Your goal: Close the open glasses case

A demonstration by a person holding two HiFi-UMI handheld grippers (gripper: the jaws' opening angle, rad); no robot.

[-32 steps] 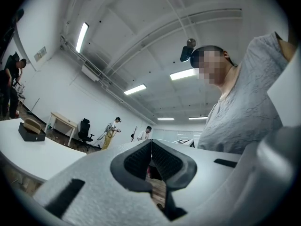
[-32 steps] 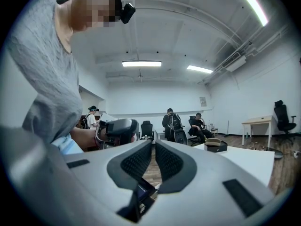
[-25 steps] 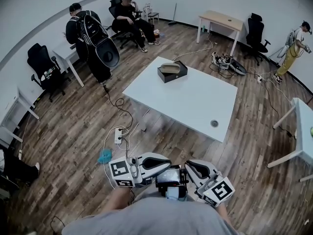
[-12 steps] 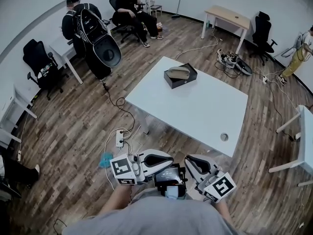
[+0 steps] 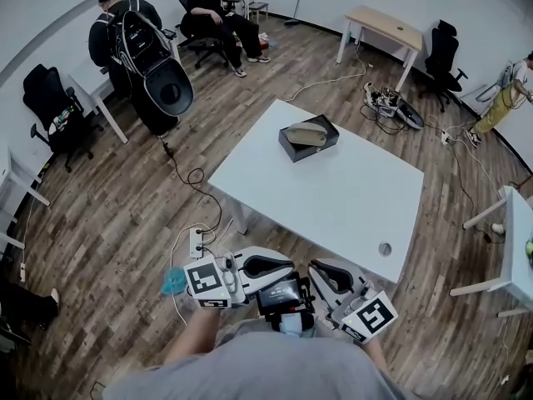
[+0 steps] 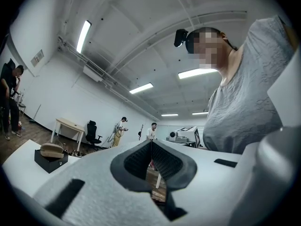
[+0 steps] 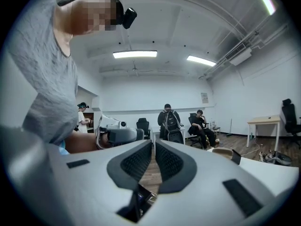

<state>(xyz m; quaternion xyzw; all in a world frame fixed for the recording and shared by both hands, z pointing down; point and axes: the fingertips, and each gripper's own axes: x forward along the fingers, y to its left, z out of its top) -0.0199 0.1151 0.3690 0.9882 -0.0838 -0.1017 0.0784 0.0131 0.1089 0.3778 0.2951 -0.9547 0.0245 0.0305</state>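
The black glasses case [image 5: 308, 137] stands open on the far part of the white table [image 5: 333, 198], its tan inside showing. Both grippers are held close to my body, well short of the table. My left gripper [image 5: 287, 272] points right, my right gripper [image 5: 316, 272] points left, and their tips nearly face each other. Each is shut with nothing between its jaws. The left gripper view has the case [image 6: 51, 154] small at lower left, beyond my left gripper [image 6: 151, 143]. In the right gripper view the case [image 7: 226, 153] peeks over a jaw, right of my right gripper [image 7: 154, 143].
Cables and a power strip [image 5: 198, 242] lie on the wooden floor left of the table. A person with a backpack [image 5: 137, 52] and a seated person [image 5: 208, 11] are at the far left. Office chairs [image 5: 54, 115], a wooden desk [image 5: 387, 27] and another white table [image 5: 512, 240] ring the room.
The table and case have come a little nearer and lower in the head view. Both grippers stay shut near my body.
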